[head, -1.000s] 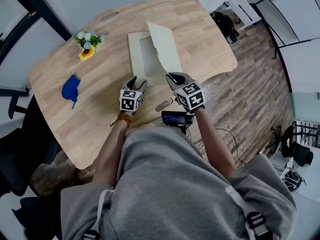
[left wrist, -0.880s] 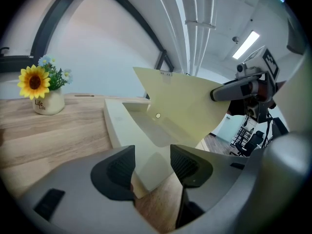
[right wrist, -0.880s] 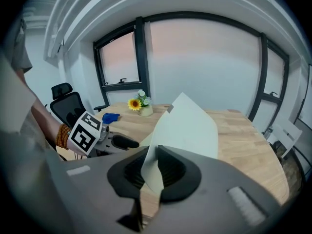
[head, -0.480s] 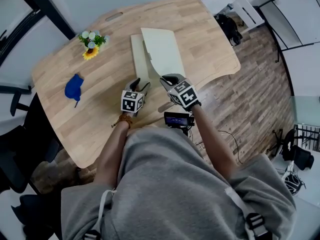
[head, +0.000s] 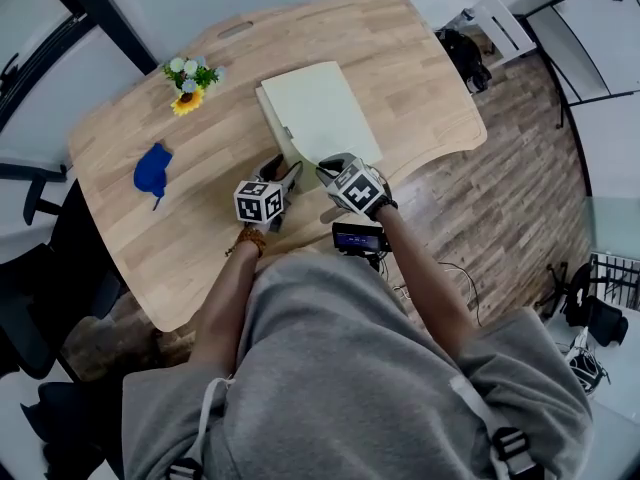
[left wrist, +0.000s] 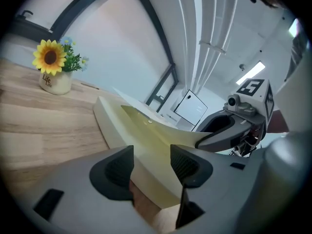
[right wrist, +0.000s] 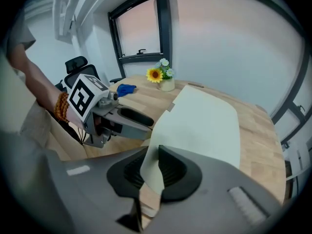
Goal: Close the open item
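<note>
Surface: light wood tabletop [head: 400,68] with rounded corners, on a wood-plank floor [head: 500,168]. Room has grey walls and dark-framed windows [right wrist: 141,28]; a black office chair [right wrist: 78,65] stands past the far edge in the right gripper view. On the tabletop, well apart from the work area: a small pot of flowers with a sunflower [head: 188,76] and a blue cloth-like lump [head: 151,171], detail too small to tell.

Task item: flat cream box [head: 272,118] lying mid-tabletop, near the person's edge. Its lid [head: 325,113] is lowered most of the way over the base. From the head view it looks almost flat, but the left gripper view shows a wedge gap between lid and base at the near corner.

Right claw [head: 330,165]: at the lid's near corner, jaws nearly together and pinched on the thin lid edge, which runs up between the two pads – it has hold of the lid.

Left claw [head: 278,173]: just beside the right one, at the box's near-left corner. Jaws stand wide apart with the base corner between them; pads are not pressing on it, so nothing is gripped. Cannot tell whether a pad brushes the base wall.

The two claws sit close together, left slightly lower than right – both at the same near end of the box
</note>
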`<action>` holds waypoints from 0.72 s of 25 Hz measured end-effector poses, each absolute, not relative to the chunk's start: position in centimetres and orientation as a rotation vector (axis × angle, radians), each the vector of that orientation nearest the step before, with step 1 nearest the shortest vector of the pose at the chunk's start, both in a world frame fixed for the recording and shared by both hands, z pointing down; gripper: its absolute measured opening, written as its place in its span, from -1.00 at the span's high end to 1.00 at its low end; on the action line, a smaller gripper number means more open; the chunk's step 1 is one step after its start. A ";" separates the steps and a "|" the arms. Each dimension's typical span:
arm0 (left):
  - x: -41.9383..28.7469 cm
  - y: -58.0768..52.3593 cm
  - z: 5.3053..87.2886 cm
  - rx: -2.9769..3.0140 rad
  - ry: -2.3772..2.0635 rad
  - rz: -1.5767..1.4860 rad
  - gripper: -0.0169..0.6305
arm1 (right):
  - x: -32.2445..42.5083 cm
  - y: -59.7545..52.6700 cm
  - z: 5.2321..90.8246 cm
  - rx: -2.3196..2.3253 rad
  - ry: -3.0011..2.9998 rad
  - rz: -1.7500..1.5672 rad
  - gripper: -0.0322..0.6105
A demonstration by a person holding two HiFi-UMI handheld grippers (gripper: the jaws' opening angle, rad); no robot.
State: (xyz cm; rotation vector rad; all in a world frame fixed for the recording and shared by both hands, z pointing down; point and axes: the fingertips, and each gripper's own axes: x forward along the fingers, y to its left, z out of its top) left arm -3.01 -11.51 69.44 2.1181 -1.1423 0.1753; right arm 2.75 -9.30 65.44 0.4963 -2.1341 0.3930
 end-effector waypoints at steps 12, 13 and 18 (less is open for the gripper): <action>-4.4 -10.9 72.6 2.009 -1.194 0.347 0.24 | 3.1 -8.4 66.7 0.410 -2.101 0.414 0.75; -4.5 -10.9 72.7 2.005 -1.193 0.351 0.24 | 3.1 -8.3 66.8 0.406 -2.096 0.418 0.75; -4.4 -10.8 72.7 2.002 -1.183 0.350 0.24 | 3.3 -7.7 67.8 0.370 -2.055 0.402 0.74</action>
